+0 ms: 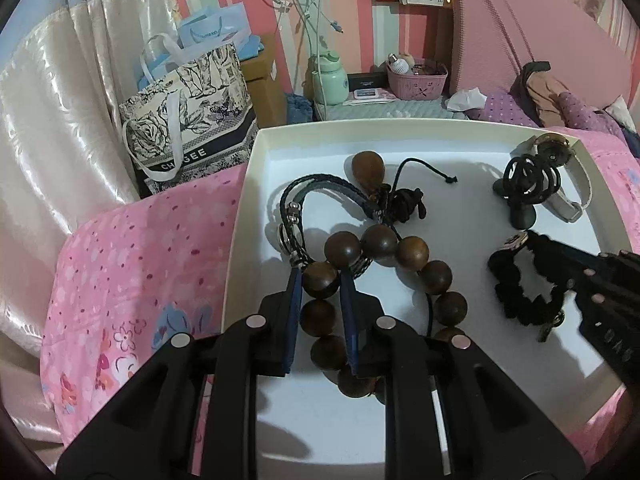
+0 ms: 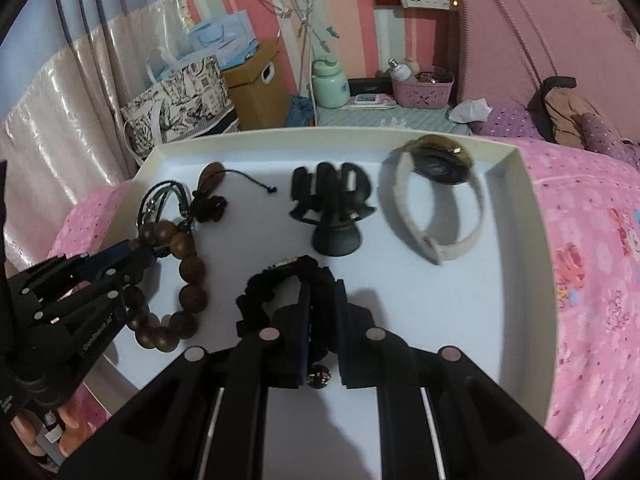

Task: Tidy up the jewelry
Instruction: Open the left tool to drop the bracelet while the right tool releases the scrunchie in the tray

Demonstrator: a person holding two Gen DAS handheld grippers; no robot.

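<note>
Clamped in left gripper (image 1: 322, 280): hard, weighty wooden bead bracelet (image 1: 400, 276), best pinched across one bead; in right gripper (image 2: 322, 292): soft, light black scrunchie (image 2: 260, 300).

My two wrist cameras ride close above the tray (image 1: 256, 148), angled steeply down and toward the far wall. Both share the tray's whole floor; each catches the other's tongs at its edge.

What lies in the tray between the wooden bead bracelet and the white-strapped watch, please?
In the right wrist view, the black hair claw and the black scrunchie held by the right gripper lie between the wooden bead bracelet and the watch.
</note>
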